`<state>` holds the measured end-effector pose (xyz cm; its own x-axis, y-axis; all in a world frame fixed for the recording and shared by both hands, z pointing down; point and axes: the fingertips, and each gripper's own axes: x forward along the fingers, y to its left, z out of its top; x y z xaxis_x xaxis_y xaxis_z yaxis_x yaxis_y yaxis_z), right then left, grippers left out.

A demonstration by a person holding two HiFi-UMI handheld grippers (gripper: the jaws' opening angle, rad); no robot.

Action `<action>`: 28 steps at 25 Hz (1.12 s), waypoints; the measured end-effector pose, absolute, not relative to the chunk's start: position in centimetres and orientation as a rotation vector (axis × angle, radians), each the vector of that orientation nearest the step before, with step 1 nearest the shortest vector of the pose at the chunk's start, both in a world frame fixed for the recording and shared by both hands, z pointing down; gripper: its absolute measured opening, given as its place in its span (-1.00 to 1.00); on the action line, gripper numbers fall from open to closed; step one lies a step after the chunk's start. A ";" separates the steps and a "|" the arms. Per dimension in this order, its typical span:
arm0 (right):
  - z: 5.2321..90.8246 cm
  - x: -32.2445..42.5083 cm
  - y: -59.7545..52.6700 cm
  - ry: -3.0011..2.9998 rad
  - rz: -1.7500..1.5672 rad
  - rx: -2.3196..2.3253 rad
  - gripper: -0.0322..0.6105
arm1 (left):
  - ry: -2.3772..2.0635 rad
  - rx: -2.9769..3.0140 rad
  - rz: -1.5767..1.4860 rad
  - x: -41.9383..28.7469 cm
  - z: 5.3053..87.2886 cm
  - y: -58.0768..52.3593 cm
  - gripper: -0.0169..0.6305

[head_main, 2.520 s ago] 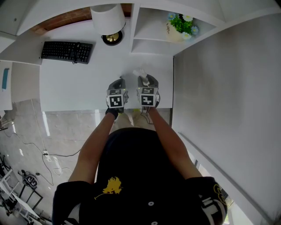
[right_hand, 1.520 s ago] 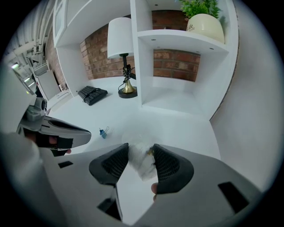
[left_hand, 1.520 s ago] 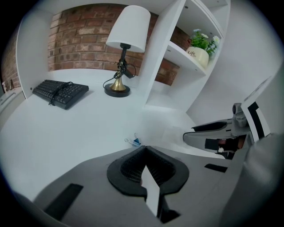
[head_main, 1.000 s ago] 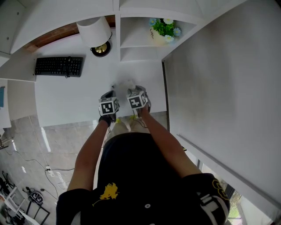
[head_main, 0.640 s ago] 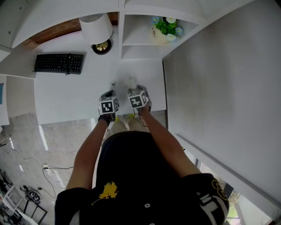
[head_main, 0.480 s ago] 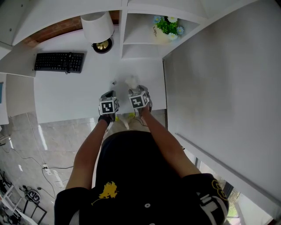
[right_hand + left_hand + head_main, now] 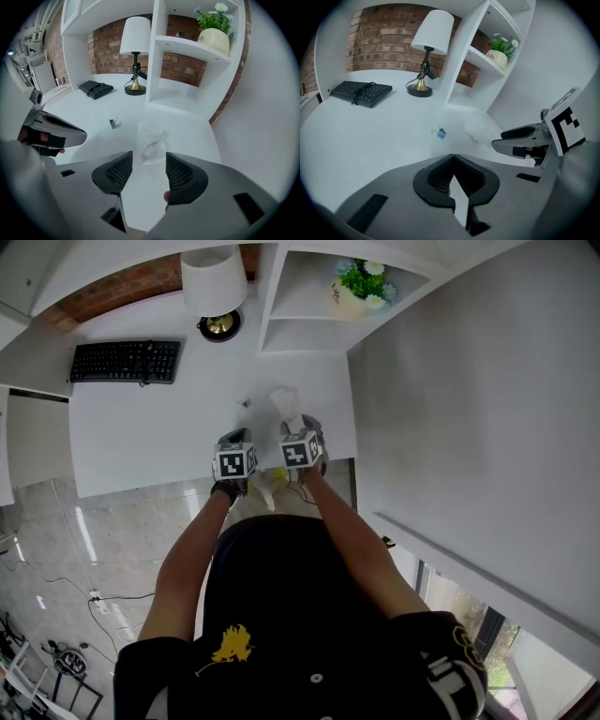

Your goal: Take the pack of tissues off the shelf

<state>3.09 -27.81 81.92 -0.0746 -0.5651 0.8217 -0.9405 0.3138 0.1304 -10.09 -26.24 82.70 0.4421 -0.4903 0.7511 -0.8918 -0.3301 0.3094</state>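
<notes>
Tissue pack (image 7: 151, 139) lies just ahead of the right gripper (image 7: 149, 156), whose spread, empty jaws have just been opening.

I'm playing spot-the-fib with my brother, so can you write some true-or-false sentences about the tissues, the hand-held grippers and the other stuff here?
1. The tissue pack lies on the white desk. True.
2. The right hand-held gripper is squeezing the tissue pack. False: its jaws have just been opening and stand apart, with nothing pressed between them; the pack lies just ahead of them.
3. The left hand-held gripper has its jaws together, empty. True.
4. The flower pot stands on the desk beside the keyboard. False: it stands up on a shelf.
5. A small blue clip lies on the desk. True.
</notes>
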 end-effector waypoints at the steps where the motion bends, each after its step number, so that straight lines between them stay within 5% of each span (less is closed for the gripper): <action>1: 81.7 2.9 -27.5 -1.750 0.572 1.363 -0.25 | -1.154 1.986 0.706 -10.2 82.6 -26.1 -0.89; 13: 75.4 3.4 -24.2 -1.858 0.491 1.479 -0.83 | -1.234 2.067 0.626 -12.9 77.8 -22.7 -0.89; 28: 65.6 10.5 -15.2 -2.139 0.484 1.586 -0.89 | -1.484 2.167 0.493 -6.2 67.4 -11.6 -0.89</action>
